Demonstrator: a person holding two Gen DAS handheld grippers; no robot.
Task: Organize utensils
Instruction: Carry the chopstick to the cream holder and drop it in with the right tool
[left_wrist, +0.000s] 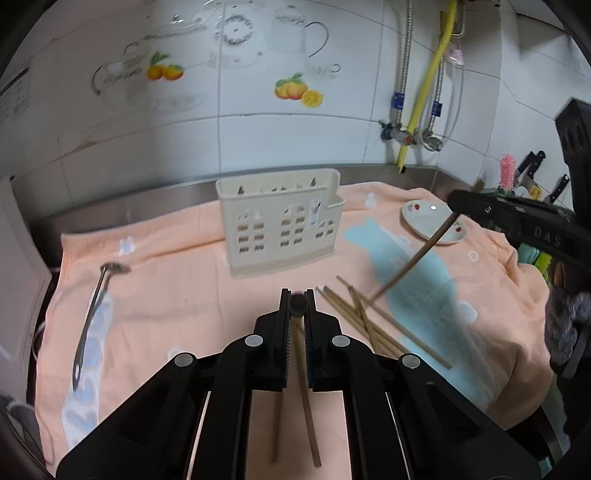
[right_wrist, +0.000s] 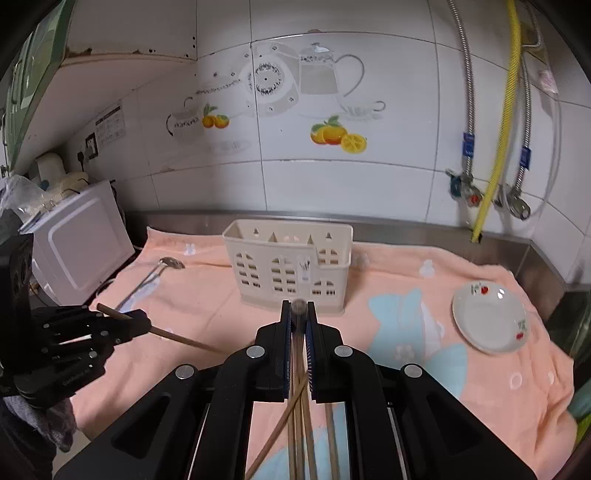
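Already each gripper has a chopstick pinched between its fingers. From the left wrist view, the left gripper (left_wrist: 298, 295) is closed narrow on a chopstick (left_wrist: 303, 387) whose dark end shows at the fingertips, its shaft running back toward the camera. The cream utensil holder (left_wrist: 280, 225) stands upright on the peach towel (left_wrist: 177, 273) just beyond, a loose pile of chopsticks (left_wrist: 373, 325) lies to the near right, and a metal ladle (left_wrist: 92, 314) lies on the left. The right gripper (left_wrist: 458, 205) comes in from the right, clamped on another chopstick (left_wrist: 413, 258) that slants down toward the pile. From the right wrist view, the right gripper (right_wrist: 298, 306) is narrow on its chopstick, with the holder directly ahead and a small plate (right_wrist: 491, 317) to the right. A thin round stick held at one end can pivot in the pads, so it may miss the holder's opening or tip the light holder. The long trailing shafts could also clip the pile.
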